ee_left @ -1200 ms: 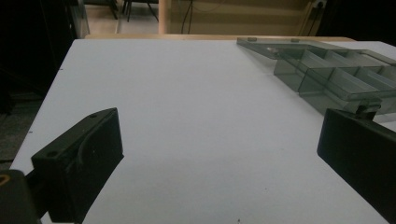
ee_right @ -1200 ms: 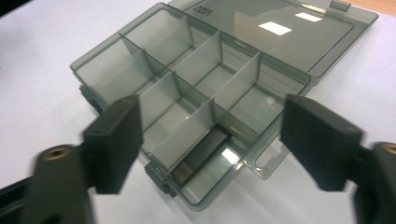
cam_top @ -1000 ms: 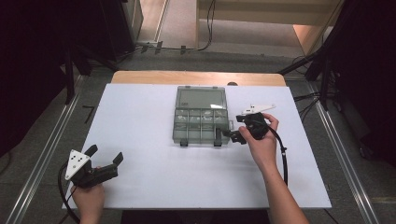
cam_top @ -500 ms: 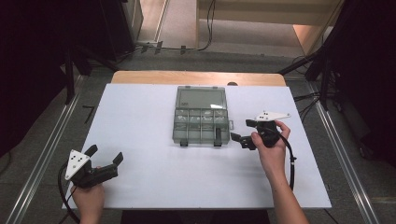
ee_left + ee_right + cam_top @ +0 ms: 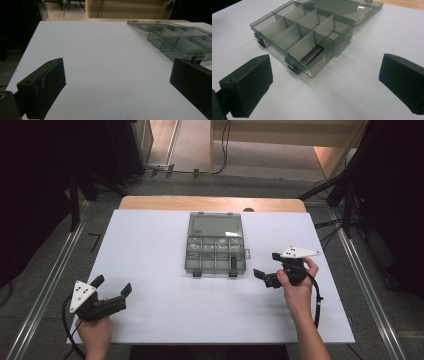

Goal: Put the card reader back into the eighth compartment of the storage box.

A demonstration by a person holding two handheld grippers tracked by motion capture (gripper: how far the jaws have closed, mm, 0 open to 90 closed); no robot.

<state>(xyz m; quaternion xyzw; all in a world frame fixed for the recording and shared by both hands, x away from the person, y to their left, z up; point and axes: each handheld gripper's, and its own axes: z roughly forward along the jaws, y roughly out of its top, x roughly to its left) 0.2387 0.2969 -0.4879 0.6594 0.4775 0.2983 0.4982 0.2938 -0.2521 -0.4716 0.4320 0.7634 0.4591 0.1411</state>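
From the high view, I see the compartment box [image 5: 216, 250] lying open near the far edge of the white table [image 5: 150, 245], about midway across, its lid flat toward the far edge. My right gripper [image 5: 266, 267] sits just beside the box's near right corner; its jaws have just been opening and stand apart with nothing between them. My left gripper [image 5: 112, 290] rests near the near left corner, jaws apart, well away from the box.

In the left gripper view, the box [image 5: 175, 40] lies far right, beyond the jaws.

In the right gripper view, the box [image 5: 307, 35] lies just ahead of the spread jaws, nearer the left one, untouched.
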